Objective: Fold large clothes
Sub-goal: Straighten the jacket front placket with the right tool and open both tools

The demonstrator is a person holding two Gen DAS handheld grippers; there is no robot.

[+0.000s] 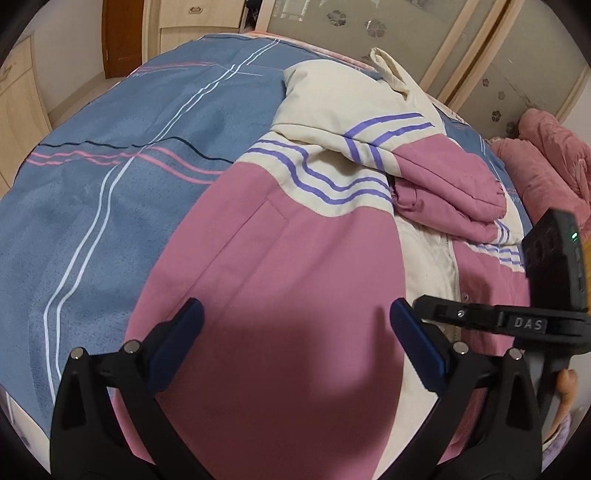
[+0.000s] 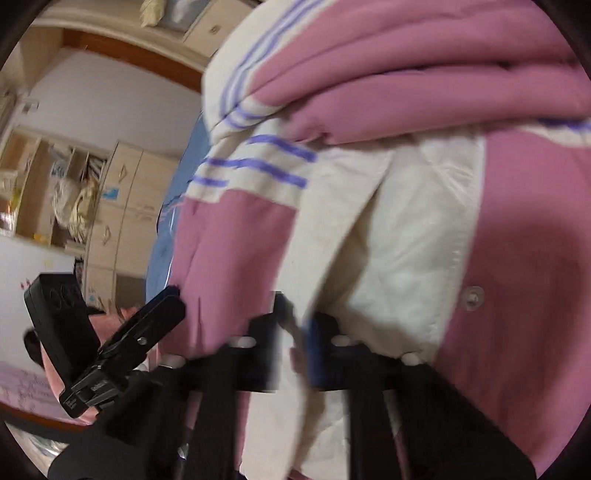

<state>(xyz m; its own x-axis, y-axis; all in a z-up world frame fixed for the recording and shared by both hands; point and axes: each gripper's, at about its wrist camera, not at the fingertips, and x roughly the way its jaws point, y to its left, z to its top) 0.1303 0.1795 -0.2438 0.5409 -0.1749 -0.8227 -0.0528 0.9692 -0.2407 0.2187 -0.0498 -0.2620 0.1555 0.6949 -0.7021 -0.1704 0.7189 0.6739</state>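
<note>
Behind the bed I see a wardrobe with frosted sliding doors printed with small flower marks, and light wooden cabinets off to the far left. Across the bed lies a blue bedspread with white, pink and dark stripes.

On the bedspread, toward the right, lies the jacket, pink below and cream above, with purple stripes where the colours meet. One pink sleeve is folded across the chest, its cuff pointing left. The cream hood sits at the far end. A cream placket runs down the right side, with a snap button showing on the pink panel beside it. At the far right edge I see a bunched pink blanket.

My left gripper hangs over the near pink panel with its blue-padded fingers spread wide, nothing between them. My right gripper is pinched onto the jacket's cream front edge, the fabric running between the nearly touching jaws; this view is motion-blurred. From the left wrist camera I see the right gripper's black body just right of my left fingers. The right wrist view shows open shelving on the left.
</note>
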